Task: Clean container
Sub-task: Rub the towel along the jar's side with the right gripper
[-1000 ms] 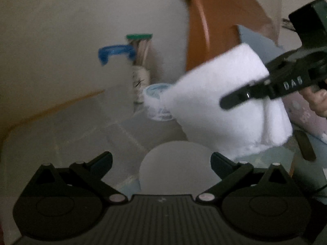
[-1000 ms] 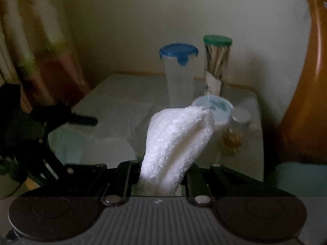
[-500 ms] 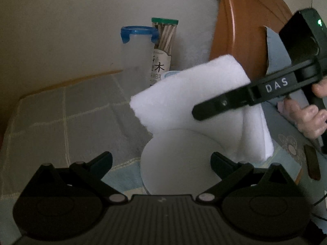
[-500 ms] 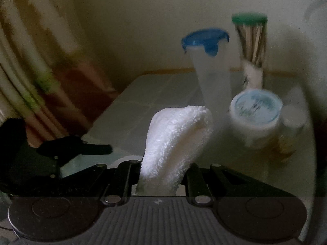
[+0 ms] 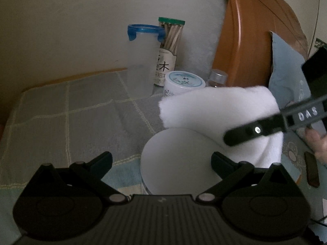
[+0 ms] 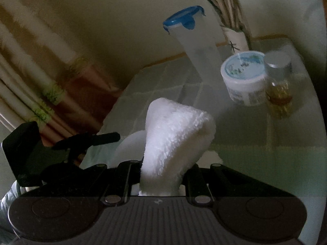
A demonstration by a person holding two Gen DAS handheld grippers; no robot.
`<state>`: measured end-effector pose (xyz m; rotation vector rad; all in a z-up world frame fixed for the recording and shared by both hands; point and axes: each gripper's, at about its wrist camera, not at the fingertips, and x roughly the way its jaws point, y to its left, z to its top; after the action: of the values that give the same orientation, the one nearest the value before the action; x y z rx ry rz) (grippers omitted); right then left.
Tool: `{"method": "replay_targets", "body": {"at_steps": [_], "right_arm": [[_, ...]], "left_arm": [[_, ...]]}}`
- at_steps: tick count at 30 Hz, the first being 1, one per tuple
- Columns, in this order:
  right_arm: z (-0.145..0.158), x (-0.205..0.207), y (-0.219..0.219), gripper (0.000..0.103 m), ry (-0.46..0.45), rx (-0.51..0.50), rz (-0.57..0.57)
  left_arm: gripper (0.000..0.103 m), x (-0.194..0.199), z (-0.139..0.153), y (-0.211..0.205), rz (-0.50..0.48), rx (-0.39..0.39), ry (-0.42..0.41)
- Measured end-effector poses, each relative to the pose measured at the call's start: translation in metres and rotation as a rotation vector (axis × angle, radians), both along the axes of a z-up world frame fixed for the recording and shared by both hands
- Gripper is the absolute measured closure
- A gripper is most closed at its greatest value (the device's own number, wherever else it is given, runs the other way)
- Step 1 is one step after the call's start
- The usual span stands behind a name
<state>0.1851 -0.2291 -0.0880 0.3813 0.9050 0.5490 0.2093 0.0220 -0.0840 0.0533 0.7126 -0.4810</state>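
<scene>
- The white container (image 5: 175, 163) is bracketed between the parted fingers of the left gripper (image 5: 161, 161) — whether the pads actually press it cannot be told — presumably steadied for wiping.
- A folded white towel (image 6: 173, 138) is pinched in the closed right gripper (image 6: 161, 175), hanging at the container's far rim.
- Behind, a blue-lidded jar (image 5: 143, 61) and a toothpick tube (image 5: 169, 51) are left standing clear on the checked cloth (image 5: 71, 112).

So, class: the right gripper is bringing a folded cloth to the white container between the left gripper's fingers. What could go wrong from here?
1. The container sits between the left gripper's fingers, which look spread, not clearly pinching; a wipe may push or tip it.
2. The cloth is thick and floppy beyond the right gripper; it may bunch on the rim rather than reach inside.
3. The jar and small bottle stand close behind; a wide swipe could knock them.
</scene>
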Motion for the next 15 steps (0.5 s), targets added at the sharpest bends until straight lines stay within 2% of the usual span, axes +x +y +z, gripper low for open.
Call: {"method": "replay_targets", "body": {"at_steps": [15], "right_arm": [[0.005, -0.056, 0.012, 0.085, 0.018, -0.036, -0.007]], "left_arm": [[0.0, 0.001, -0.003, 0.002, 0.014, -0.021, 0.008]]}}
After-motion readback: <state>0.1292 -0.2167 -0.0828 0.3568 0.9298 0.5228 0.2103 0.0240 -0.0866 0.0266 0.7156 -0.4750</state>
